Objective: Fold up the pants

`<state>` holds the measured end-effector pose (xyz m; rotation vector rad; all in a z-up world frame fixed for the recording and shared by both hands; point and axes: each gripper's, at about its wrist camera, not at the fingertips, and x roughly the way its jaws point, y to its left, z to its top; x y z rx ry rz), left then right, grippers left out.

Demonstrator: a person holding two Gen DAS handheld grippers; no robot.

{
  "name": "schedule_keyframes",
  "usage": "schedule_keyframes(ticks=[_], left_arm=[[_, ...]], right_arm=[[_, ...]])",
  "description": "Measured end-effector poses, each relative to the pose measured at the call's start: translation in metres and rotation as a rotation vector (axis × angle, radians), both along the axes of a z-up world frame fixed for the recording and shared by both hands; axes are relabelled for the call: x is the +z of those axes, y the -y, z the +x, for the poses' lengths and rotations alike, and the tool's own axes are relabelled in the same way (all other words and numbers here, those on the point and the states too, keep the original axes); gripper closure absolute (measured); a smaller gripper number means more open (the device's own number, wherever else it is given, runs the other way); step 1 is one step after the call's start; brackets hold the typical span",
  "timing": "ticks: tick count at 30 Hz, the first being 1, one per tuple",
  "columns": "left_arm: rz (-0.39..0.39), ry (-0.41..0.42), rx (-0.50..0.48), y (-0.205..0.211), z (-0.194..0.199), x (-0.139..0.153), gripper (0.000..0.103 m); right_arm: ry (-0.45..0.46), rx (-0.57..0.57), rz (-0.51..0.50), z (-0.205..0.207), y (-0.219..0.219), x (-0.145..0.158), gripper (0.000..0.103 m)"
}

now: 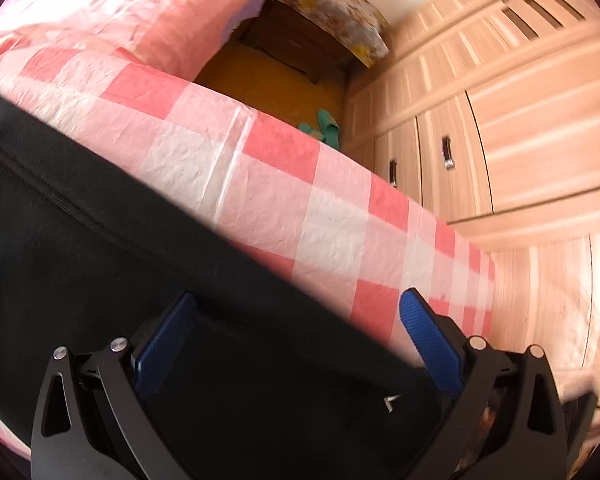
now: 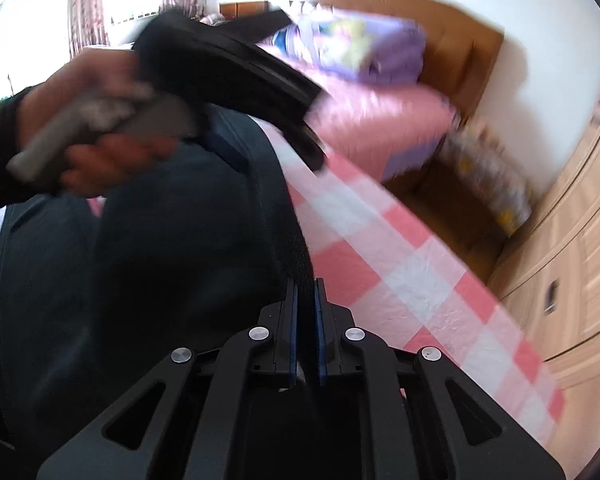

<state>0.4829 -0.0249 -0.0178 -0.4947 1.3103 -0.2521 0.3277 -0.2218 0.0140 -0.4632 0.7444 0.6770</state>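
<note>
Dark pants [image 1: 100, 264] lie on a bed with a pink-and-white checked sheet [image 1: 268, 184]. In the left wrist view my left gripper [image 1: 300, 316] is open, its blue pads [image 1: 428, 332] wide apart over the pants' edge near the side of the bed and not pressing on the fabric. In the right wrist view my right gripper [image 2: 306, 296] is shut on a raised fold of the pants [image 2: 292, 240], with a strip of dark cloth pinched between its pads. A person's hand [image 2: 100, 160], blurred, holds the left gripper [image 2: 260, 80] above the pants at the upper left.
A light wooden wardrobe [image 1: 500, 140] with drawers runs along the right of the bed. Green slippers [image 1: 324, 128] lie on the floor gap by a nightstand under a floral cloth [image 1: 332, 4]. A pink pillow [image 1: 140, 4] and a folded purple quilt [image 2: 364, 48] sit at the head.
</note>
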Motion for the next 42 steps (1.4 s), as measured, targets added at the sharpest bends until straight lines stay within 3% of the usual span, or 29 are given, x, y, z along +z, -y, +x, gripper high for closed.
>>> schedule_keyframes(ticks=[2,3,4,5,6,8,11,12,13,16,17,18,19,20,21,22,24,26,28,29,31,33,34,37,40,42], left_arm=[[0.076,-0.007,-0.021,0.004,-0.009,0.001,0.004],[0.109,-0.005,-0.040,0.007,-0.015,0.003,0.016],[0.167,0.009,-0.054,0.008,-0.025,0.005,0.049],[0.209,0.026,-0.065,0.004,-0.036,0.009,0.069],[0.195,0.048,-0.076,-0.001,-0.043,0.014,0.084],[0.168,0.138,-0.083,-0.012,-0.069,0.032,0.091],[0.179,0.412,-0.102,-0.028,-0.147,0.081,0.091],[0.183,0.468,-0.108,-0.031,-0.165,0.088,0.091],[0.198,0.574,-0.119,-0.037,-0.207,0.099,0.091],[0.195,0.687,-0.114,-0.057,-0.286,0.094,0.091],[0.198,0.692,-0.114,-0.058,-0.299,0.087,0.091],[0.204,0.692,-0.121,-0.060,-0.316,0.074,0.091],[0.206,0.680,-0.133,-0.064,-0.333,0.054,0.090],[0.210,0.655,-0.138,-0.065,-0.340,0.038,0.089],[0.199,0.590,-0.146,-0.068,-0.344,0.013,0.088],[0.173,0.549,-0.148,-0.069,-0.345,-0.003,0.086],[0.130,0.497,-0.133,-0.077,-0.346,-0.029,0.079],[0.059,0.517,-0.123,-0.087,-0.348,-0.035,0.070],[-0.031,0.517,-0.108,-0.096,-0.345,-0.035,0.030],[-0.085,0.518,-0.103,-0.103,-0.344,-0.035,0.025],[-0.138,0.516,-0.101,-0.108,-0.341,-0.036,0.024],[-0.137,0.520,-0.103,-0.105,-0.341,-0.036,0.024],[-0.128,0.522,-0.104,-0.102,-0.341,-0.036,0.024],[-0.117,0.528,-0.116,-0.096,-0.342,-0.033,0.020],[-0.126,0.532,-0.130,-0.098,-0.343,-0.033,0.016],[-0.128,0.533,-0.132,-0.104,-0.345,-0.033,0.016]], right_arm=[[0.052,-0.014,-0.011,-0.028,-0.009,0.005,0.094],[0.072,-0.021,-0.018,-0.042,-0.016,0.004,0.094],[0.086,-0.030,-0.025,-0.056,-0.018,0.004,0.094],[0.111,-0.044,-0.036,-0.069,-0.024,0.003,0.094],[0.134,-0.058,-0.042,-0.079,-0.024,0.003,0.094],[0.183,-0.110,-0.042,-0.103,-0.030,0.001,0.094],[0.240,-0.168,0.021,-0.145,-0.033,0.009,0.094],[0.256,-0.180,0.037,-0.161,-0.036,0.011,0.094],[0.273,-0.186,0.053,-0.182,-0.041,0.012,0.094],[0.237,-0.219,0.106,-0.222,-0.046,0.002,0.091],[0.206,-0.243,0.106,-0.232,-0.048,-0.009,0.090],[0.177,-0.272,0.100,-0.241,-0.048,-0.021,0.082],[0.149,-0.295,0.114,-0.246,-0.049,-0.030,0.062],[0.115,-0.319,0.144,-0.252,-0.047,-0.038,0.050],[0.077,-0.360,0.198,-0.261,-0.041,-0.045,0.033],[0.063,-0.389,0.232,-0.269,-0.036,-0.048,0.028],[0.047,-0.470,0.316,-0.288,-0.019,-0.048,0.028],[0.034,-0.545,0.403,-0.302,0.000,-0.045,0.028],[-0.010,-0.635,0.530,-0.308,0.035,-0.048,0.028],[-0.032,-0.682,0.584,-0.311,0.052,-0.051,0.028],[-0.080,-0.807,0.741,-0.307,0.095,-0.059,0.027],[-0.135,-0.901,0.929,-0.302,0.134,-0.071,0.027],[-0.150,-0.931,0.960,-0.300,0.142,-0.074,0.028],[-0.174,-0.953,0.988,-0.280,0.157,-0.080,0.031],[-0.129,-0.996,0.948,-0.263,0.161,-0.073,0.031],[-0.168,-1.017,0.946,-0.249,0.164,-0.074,0.031]])
